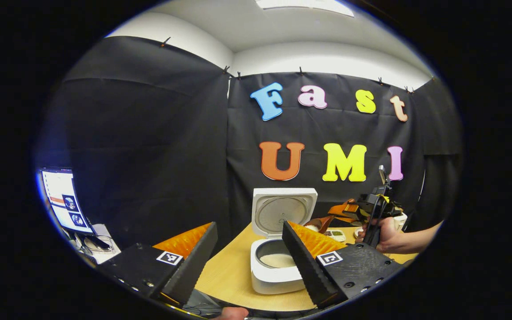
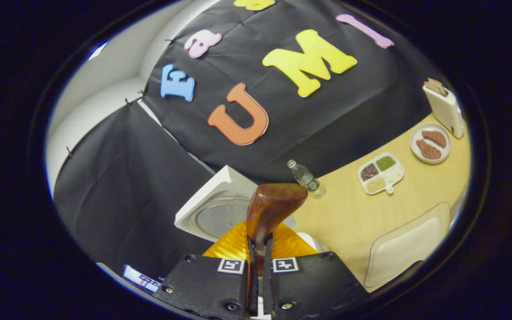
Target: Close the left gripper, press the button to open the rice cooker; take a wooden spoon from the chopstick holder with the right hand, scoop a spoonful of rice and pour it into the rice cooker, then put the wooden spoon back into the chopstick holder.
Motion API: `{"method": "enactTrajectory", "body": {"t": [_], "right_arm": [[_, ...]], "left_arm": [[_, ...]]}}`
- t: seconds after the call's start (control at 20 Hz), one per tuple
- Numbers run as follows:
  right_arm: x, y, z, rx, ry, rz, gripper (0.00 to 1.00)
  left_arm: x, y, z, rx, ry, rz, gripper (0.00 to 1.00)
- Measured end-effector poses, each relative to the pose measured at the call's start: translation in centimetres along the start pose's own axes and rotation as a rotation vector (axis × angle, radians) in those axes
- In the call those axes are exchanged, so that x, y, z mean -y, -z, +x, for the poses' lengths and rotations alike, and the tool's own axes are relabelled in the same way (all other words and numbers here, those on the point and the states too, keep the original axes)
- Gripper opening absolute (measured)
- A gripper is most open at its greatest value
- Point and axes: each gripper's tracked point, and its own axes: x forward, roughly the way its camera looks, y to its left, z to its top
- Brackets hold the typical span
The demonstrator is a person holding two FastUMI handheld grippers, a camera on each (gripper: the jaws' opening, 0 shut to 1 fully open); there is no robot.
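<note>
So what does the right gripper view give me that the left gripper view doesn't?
Right gripper view: the wooden spoon pinched between the right gripper fingers, a water bottle, a divided tray of grains, a plate and a white holder.

Left gripper view: the open left gripper, rice in the cooker's inner pot, a monitor, and the hand holding the other gripper.

Both: the rice cooker's raised lid and the wooden table.

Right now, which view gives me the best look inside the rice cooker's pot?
The left gripper view: the rice cooker stands open with its lid up, and the pot's inside shows a pale layer at the bottom. The right gripper view shows mainly the raised lid; the wooden spoon and right gripper hide the pot.
</note>
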Motion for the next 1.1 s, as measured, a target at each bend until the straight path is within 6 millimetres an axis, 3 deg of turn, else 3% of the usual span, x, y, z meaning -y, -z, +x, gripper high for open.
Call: {"method": "enactTrajectory", "body": {"t": [0.2,0.5,0.8,1.1], "right_arm": [[-1.4,1.7,1.8,-0.023,0.046,-0.203,0.1],[-3.0,3.3,3.0,-0.037,0.098,-0.479,0.1],[-4.9,4.3,2.8,-0.028,0.104,-0.687,0.1],[-7.0,3.6,2.3,0.023,0.092,-0.884,0.1]], "left_arm": [[-1.4,1.3,-0.7,-0.019,-0.025,0.03,0.94],[-0.2,2.0,-1.0,-0.024,0.023,0.048,0.94],[0.5,2.1,-1.4,-0.034,0.034,-0.013,0.94],[0.3,1.8,-1.6,-0.037,-0.002,-0.093,0.94]]}}
